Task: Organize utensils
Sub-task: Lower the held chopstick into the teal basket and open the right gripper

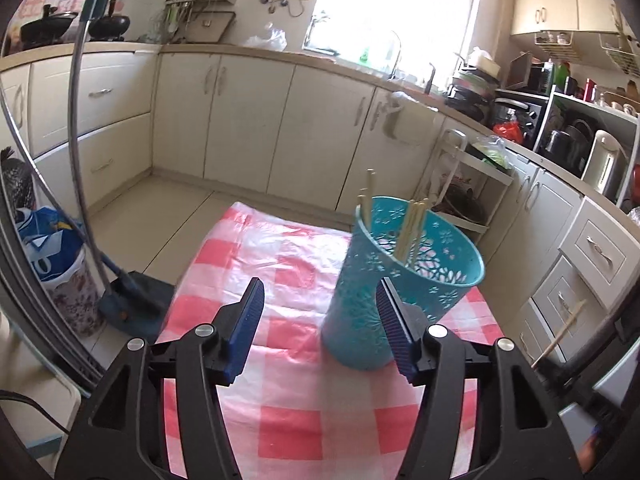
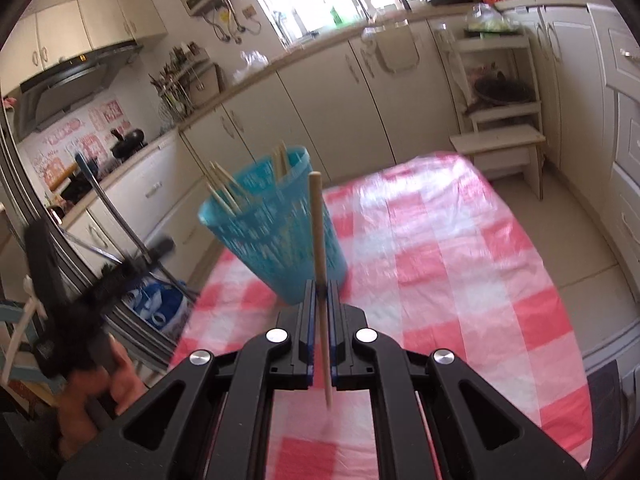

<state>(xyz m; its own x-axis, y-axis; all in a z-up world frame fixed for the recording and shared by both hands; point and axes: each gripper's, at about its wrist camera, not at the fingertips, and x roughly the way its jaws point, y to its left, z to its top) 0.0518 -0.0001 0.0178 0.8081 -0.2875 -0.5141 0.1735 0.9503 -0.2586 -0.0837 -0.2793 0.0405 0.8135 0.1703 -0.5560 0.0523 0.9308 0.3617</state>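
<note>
Right claw [image 2: 320,300] pinched one pale wooden chopstick [image 2: 318,232], upright, tip pointing up just in front of the teal perforated plastic cup [image 2: 276,232]. Left claw [image 1: 320,320] spread wide, holding nothing, its right pad close beside the cup [image 1: 400,272].

Bench under pink-and-white checked plastic cloth [image 2: 460,260]; no loose utensils visible on it. Several chopsticks [image 1: 412,224] already stood in the cup. Judged nearly done: the held chopstick probably the last to drop in.

Pink wall stickers [image 2: 96,128] beyond the stove carried writing, too blurred to read. No brands legible.
</note>
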